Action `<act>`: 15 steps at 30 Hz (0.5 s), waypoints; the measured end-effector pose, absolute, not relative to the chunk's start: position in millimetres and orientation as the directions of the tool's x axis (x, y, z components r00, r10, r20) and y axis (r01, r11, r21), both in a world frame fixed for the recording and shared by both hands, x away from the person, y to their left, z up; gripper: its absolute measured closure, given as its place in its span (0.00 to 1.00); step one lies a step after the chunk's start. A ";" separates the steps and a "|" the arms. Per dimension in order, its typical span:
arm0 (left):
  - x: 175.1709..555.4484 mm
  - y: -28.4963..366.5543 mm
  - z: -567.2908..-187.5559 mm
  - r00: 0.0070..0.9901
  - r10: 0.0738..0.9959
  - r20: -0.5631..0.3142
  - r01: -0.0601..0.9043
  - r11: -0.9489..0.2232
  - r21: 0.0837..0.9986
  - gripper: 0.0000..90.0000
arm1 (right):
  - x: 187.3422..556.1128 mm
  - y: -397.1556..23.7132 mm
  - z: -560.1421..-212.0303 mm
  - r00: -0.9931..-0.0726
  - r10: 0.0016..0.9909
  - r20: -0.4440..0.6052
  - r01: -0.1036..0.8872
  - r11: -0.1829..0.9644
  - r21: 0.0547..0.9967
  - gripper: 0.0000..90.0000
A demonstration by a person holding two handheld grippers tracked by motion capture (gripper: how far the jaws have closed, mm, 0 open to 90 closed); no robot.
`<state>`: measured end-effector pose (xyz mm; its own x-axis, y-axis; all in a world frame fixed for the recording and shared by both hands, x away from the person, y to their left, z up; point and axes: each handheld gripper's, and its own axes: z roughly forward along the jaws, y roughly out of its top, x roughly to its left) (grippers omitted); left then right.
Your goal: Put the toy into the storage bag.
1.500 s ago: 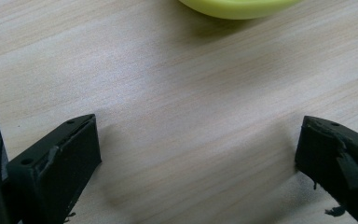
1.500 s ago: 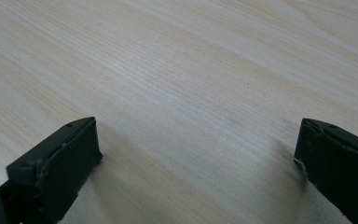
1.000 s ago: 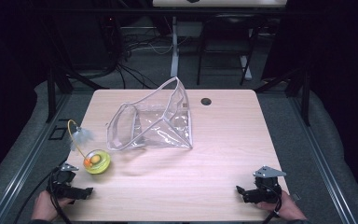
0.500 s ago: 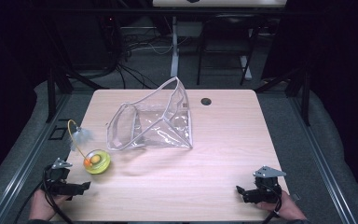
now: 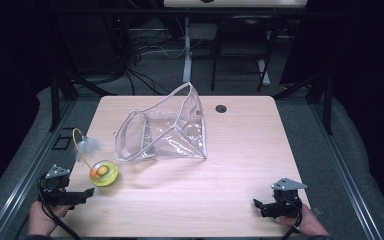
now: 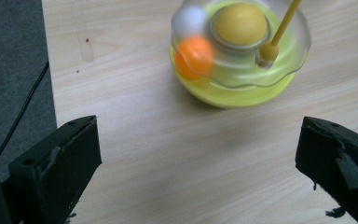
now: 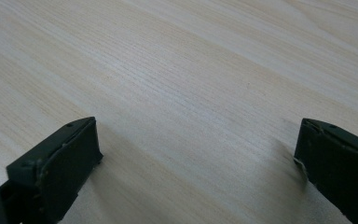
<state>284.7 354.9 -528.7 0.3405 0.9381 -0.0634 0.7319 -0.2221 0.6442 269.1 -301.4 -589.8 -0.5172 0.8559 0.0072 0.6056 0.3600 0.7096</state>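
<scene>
In the left gripper view, the released left gripper (image 6: 198,154) is facing the yellow toy (image 6: 238,51), having drawn back toward the worktop (image 5: 240,165) edge; the right gripper (image 7: 198,154) is also gaping.

Each gripper is black, with a grey three-cornered plate on top and a dark cable trailing off behind. The left gripper (image 5: 65,195) and the right gripper (image 5: 272,205) both have two blocky black jaws, their edges chipped and frayed, small screw holes showing.
</scene>
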 end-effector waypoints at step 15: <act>281.8 347.8 -499.4 0.337 0.938 -0.076 0.648 -0.173 0.742 0.00 | 269.1 -301.4 -589.8 -0.517 0.856 0.007 0.606 0.360 0.709 0.00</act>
<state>281.8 347.8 -499.4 0.3374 0.9383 -0.0757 0.6480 -0.1731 0.7417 269.1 -301.4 -589.8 -0.5173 0.8557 0.0068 0.6056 0.3605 0.7094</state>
